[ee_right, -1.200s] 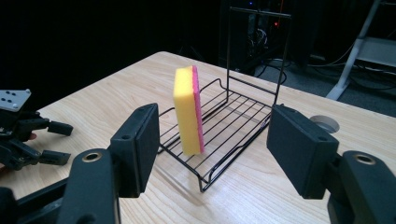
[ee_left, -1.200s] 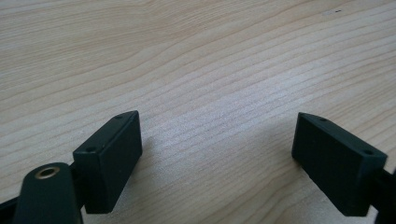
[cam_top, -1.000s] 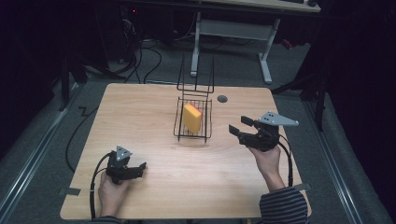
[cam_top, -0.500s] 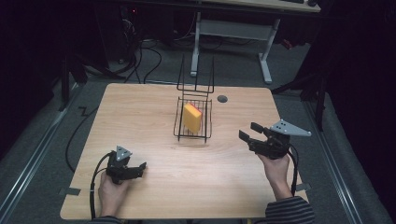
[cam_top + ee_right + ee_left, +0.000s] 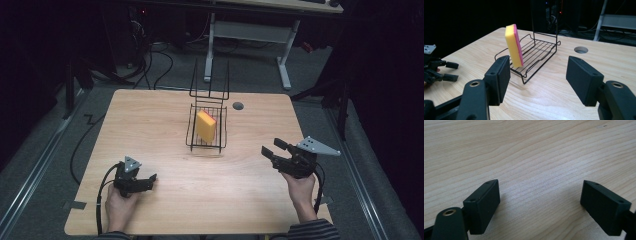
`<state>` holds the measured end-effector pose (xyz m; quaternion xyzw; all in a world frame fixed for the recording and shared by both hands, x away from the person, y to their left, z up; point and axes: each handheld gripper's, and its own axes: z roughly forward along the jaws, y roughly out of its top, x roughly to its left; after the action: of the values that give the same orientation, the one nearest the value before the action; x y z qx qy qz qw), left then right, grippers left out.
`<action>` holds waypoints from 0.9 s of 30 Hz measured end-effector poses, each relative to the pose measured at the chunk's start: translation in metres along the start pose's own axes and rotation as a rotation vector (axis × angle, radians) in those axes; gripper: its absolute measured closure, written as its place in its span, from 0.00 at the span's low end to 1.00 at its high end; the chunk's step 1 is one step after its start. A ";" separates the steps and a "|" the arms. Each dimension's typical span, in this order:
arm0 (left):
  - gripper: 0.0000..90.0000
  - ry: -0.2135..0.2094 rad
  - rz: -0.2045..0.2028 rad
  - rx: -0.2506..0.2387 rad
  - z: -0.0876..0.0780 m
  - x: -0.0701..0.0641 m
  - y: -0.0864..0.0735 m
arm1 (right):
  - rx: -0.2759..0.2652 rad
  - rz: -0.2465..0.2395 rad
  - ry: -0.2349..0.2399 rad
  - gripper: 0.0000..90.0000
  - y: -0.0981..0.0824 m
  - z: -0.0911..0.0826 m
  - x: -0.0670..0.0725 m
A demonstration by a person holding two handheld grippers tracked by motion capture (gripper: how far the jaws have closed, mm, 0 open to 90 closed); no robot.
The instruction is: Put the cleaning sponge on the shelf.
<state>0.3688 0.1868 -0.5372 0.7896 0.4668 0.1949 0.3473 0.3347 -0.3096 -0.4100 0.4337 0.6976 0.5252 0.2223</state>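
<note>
A yellow sponge [image 5: 206, 126] with a pink back [image 5: 514, 46] stands on edge in a black wire rack [image 5: 220, 135] at the table's middle. My right gripper [image 5: 271, 149] hovers to the right of the rack, jaws open and empty, pointing toward it; in the right gripper view the rack [image 5: 537, 53] lies ahead between its jaws [image 5: 537, 75]. My left gripper [image 5: 150, 179] rests low at the table's front left, open with only bare wood [image 5: 541, 192] between its jaws. It also appears at the far left as the left gripper [image 5: 450, 71].
The wooden table [image 5: 150, 120] has a round cable hole [image 5: 238, 106] behind the rack. Cables trail off the front left edge. A desk frame [image 5: 250, 35] stands on the floor beyond the far edge.
My right gripper has moved back toward the table's front and right, sinking a little, still open. The left gripper and the sponge have not moved.
</note>
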 end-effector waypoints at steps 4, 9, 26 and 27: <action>0.18 0.000 0.000 0.000 0.000 0.000 0.000 | 0.004 0.013 -0.007 0.40 -0.009 -0.001 -0.003; 0.18 0.000 0.000 0.000 0.000 0.000 0.000 | 0.018 0.030 -0.022 0.40 -0.024 0.000 -0.007; 0.18 0.000 0.001 0.000 0.000 0.000 0.000 | 0.093 0.099 -0.067 0.41 -0.076 0.013 -0.025; 0.18 0.000 0.001 0.000 0.000 0.000 0.000 | 0.093 0.099 -0.067 0.41 -0.076 0.013 -0.025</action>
<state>0.3688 0.1868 -0.5372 0.7899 0.4665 0.1949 0.3471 0.3295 -0.3291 -0.4886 0.4951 0.6909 0.4878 0.1990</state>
